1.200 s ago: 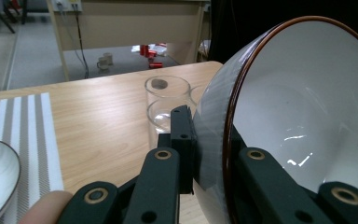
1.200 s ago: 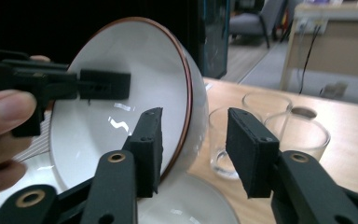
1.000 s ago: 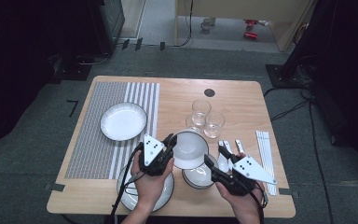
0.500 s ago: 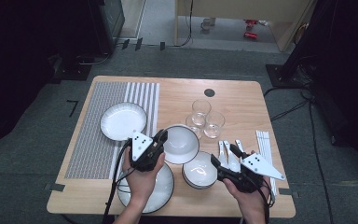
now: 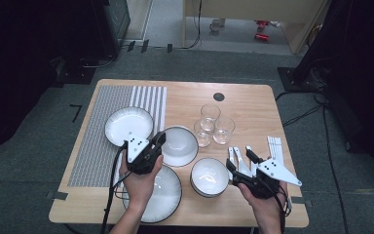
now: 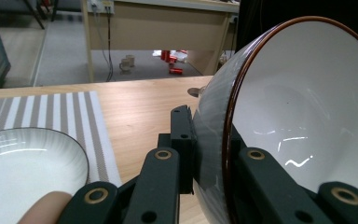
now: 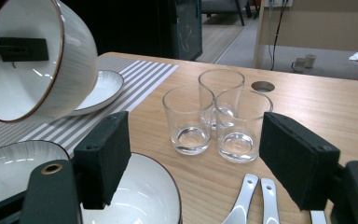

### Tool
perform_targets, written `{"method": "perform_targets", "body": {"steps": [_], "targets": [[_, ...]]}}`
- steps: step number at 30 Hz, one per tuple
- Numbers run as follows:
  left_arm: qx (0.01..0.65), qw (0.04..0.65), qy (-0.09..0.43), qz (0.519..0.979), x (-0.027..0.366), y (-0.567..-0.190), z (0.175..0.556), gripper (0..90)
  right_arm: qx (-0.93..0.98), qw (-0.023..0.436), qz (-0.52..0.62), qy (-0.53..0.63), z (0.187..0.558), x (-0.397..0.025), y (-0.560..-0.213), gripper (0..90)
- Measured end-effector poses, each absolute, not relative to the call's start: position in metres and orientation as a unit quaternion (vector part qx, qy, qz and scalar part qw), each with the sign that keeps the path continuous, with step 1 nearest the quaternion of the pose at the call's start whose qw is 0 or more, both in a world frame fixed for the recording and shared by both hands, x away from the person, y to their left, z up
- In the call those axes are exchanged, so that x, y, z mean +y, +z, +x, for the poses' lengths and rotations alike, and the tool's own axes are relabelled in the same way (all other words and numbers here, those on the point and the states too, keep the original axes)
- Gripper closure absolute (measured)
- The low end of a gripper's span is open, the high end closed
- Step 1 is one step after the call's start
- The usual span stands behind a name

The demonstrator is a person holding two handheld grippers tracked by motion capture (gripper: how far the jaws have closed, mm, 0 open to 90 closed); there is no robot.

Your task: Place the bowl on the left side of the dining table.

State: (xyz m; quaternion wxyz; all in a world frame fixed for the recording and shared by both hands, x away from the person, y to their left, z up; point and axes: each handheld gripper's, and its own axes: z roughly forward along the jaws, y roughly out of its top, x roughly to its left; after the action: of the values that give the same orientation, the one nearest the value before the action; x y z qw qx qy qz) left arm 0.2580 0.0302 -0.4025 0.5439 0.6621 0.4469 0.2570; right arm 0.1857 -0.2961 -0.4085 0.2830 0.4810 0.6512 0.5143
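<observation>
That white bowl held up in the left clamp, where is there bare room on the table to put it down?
Free patches: the striped placemat left of the white plate, and bare wood between the three clear glasses and the table's far edge. It is crowded near the white spoons and the stacked bowls.

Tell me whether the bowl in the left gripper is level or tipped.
Tipped. The white brown-rimmed bowl stands almost on edge, its wall pinched in the left gripper, off the wooden table.

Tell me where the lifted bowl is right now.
In the high view the bowl sits mid-table, gripped at its rim by the left gripper, between the plate and the glasses.
</observation>
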Motion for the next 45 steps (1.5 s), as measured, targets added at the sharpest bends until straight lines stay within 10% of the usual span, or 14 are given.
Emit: {"method": "perform_targets", "body": {"steps": [45], "targets": [[0.514, 0.516, 0.300, 0.616, 0.121, -0.420, 0.313, 83.7, 0.631, 0.291, 0.522, 0.494, 0.196, -0.327, -0.423, 26.0]]}}
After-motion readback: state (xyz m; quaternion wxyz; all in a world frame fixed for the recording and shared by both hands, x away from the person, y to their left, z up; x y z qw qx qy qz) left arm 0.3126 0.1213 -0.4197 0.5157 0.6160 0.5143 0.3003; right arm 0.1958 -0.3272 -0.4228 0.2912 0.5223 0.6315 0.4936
